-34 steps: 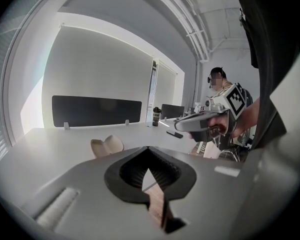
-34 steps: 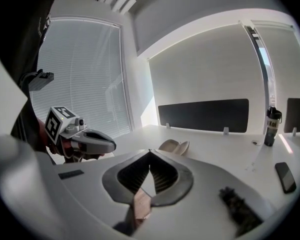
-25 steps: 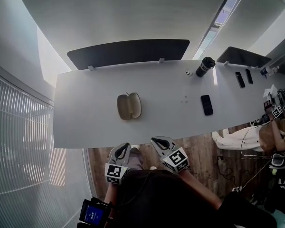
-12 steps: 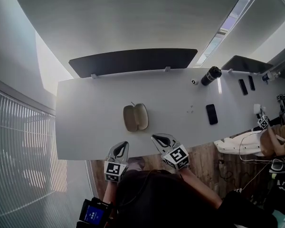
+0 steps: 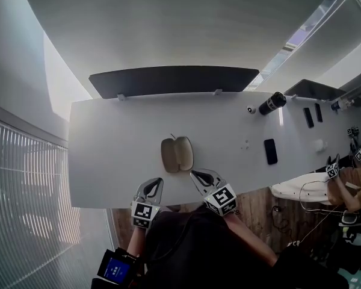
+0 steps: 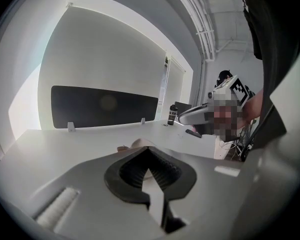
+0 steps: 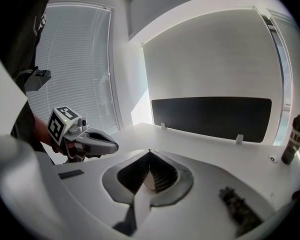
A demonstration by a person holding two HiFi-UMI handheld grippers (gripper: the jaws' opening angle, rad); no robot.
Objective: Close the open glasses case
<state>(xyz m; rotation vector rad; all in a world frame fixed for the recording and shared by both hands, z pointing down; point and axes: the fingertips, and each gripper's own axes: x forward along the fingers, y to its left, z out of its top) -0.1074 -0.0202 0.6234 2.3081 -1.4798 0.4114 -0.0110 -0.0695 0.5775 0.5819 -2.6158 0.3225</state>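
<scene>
The open glasses case (image 5: 177, 154), beige with two rounded halves lying flat, rests on the white table (image 5: 108, 155) close to its near edge. Both grippers hover at that edge, just short of the case. My left gripper (image 5: 154, 184) is shut and holds nothing; in the left gripper view its tips (image 6: 149, 150) meet, with the case (image 6: 132, 144) just beyond them. My right gripper (image 5: 196, 176) is also shut and holds nothing, its tips (image 7: 150, 153) pointing over the table. Each gripper shows in the other's view: right (image 6: 200, 115), left (image 7: 97, 144).
A dark divider panel (image 5: 174, 80) runs along the table's far edge. A black bottle (image 5: 271, 103) and a small round object (image 5: 251, 109) stand at the far right, a black phone (image 5: 270, 151) lies right of the case. Window blinds (image 5: 24, 209) are at left; another person's arm (image 5: 349, 182) at far right.
The view has shifted forward: the case now lies closer to both grippers, which have come up to the table's near edge. Both stay shut.
</scene>
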